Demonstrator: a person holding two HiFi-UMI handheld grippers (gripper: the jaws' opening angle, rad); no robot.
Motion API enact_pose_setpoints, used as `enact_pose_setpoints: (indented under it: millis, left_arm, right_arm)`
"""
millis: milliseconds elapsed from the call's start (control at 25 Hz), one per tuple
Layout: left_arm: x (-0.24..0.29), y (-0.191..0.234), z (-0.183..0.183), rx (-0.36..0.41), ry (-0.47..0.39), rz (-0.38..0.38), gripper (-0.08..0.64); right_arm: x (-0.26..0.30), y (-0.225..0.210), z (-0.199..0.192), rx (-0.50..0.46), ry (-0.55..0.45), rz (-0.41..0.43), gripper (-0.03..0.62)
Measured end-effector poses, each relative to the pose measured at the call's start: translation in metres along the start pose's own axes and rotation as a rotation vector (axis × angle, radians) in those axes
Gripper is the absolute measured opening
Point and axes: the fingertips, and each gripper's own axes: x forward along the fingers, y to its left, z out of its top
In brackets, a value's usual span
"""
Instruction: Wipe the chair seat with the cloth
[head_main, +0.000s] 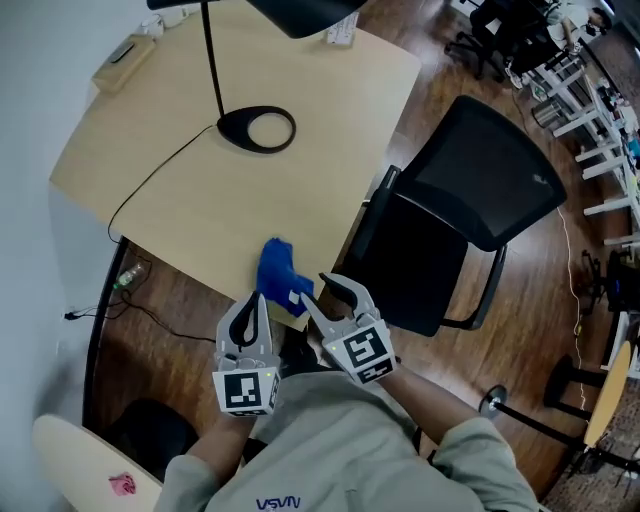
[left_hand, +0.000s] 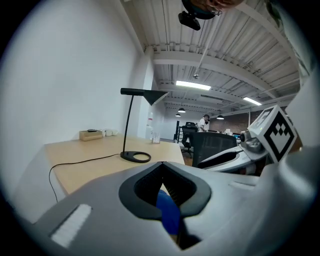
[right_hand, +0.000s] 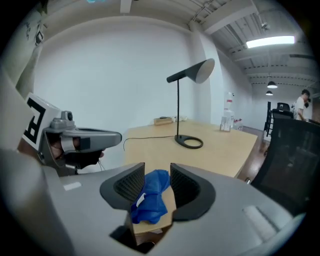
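Observation:
A crumpled blue cloth (head_main: 277, 270) lies on the near corner of the light wooden desk (head_main: 190, 210). My right gripper (head_main: 315, 290) is open just to the cloth's right. In the right gripper view the cloth (right_hand: 150, 197) shows between the spread jaws of that gripper (right_hand: 157, 175), and the pads do not press on it. My left gripper (head_main: 255, 298) is shut and holds nothing, just short of the desk's edge. In the left gripper view its tips (left_hand: 161, 164) meet, with the cloth (left_hand: 167, 210) showing below them. The black chair's seat (head_main: 405, 265) stands right of the desk, under its backrest (head_main: 485, 185).
A black lamp base (head_main: 257, 128) and its cable lie on the desk, with a small box (head_main: 122, 62) at the far left corner. A bottle (head_main: 128, 275) and cables lie on the floor under the desk. Further chairs and white racks (head_main: 590, 120) stand at the right.

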Motion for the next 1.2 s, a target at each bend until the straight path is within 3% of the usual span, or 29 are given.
enact_pose_setpoints:
  millis: [280, 640, 920, 1040, 1200]
  left_arm:
    - [0.012, 0.028, -0.019, 0.003, 0.035, 0.061, 0.006]
    - [0.019, 0.034, -0.042, -0.020, 0.064, 0.140, 0.005]
    - [0.018, 0.022, -0.058, 0.001, 0.099, 0.147, 0.005]
    - [0.020, 0.007, -0.058, 0.015, 0.106, 0.114, 0.005]
    - [0.035, -0.030, -0.049, 0.041, 0.091, 0.034, 0.005]
  right_arm:
    - [0.065, 0.012, -0.022, -0.034, 0.088, 0.053, 0.178]
    - [0.098, 0.023, -0.082, -0.071, 0.213, 0.076, 0.195]
    - [0.104, 0.022, -0.089, -0.064, 0.182, 0.078, 0.115]
    - [0.090, 0.016, -0.079, -0.018, 0.146, 0.067, 0.101]
    - [0.049, -0.023, -0.063, 0.041, 0.071, -0.020, 0.101]
